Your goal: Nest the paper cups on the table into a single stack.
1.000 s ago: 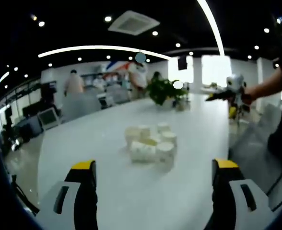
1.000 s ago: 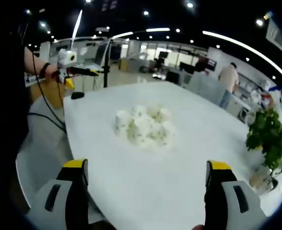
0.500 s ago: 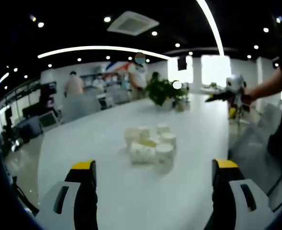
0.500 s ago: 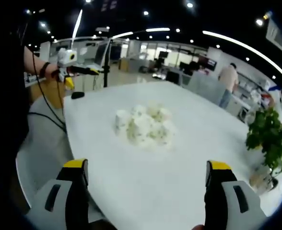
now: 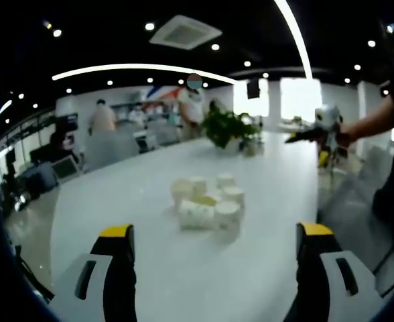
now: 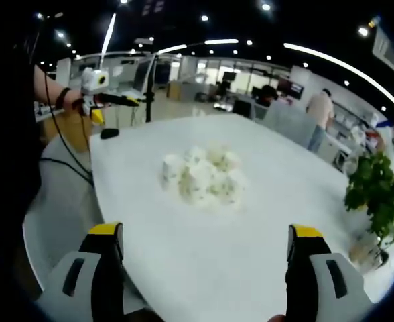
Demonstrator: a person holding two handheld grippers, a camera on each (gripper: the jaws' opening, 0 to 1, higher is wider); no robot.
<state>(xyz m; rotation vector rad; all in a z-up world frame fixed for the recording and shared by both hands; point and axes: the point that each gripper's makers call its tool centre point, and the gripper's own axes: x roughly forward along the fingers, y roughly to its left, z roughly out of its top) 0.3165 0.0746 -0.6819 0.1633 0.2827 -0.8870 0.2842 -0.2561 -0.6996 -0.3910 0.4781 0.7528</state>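
A white table (image 5: 116,201) carries a cluster of paper cups (image 5: 207,201) near its middle; the left gripper view shows one lying on its side among upright ones. A potted plant (image 6: 374,194) stands well beyond the cups. The left gripper (image 5: 214,268) and right gripper (image 6: 207,268) hover short of the cluster, jaws spread wide, empty. The right gripper view shows a small dark object (image 6: 108,133) at the table's edge.
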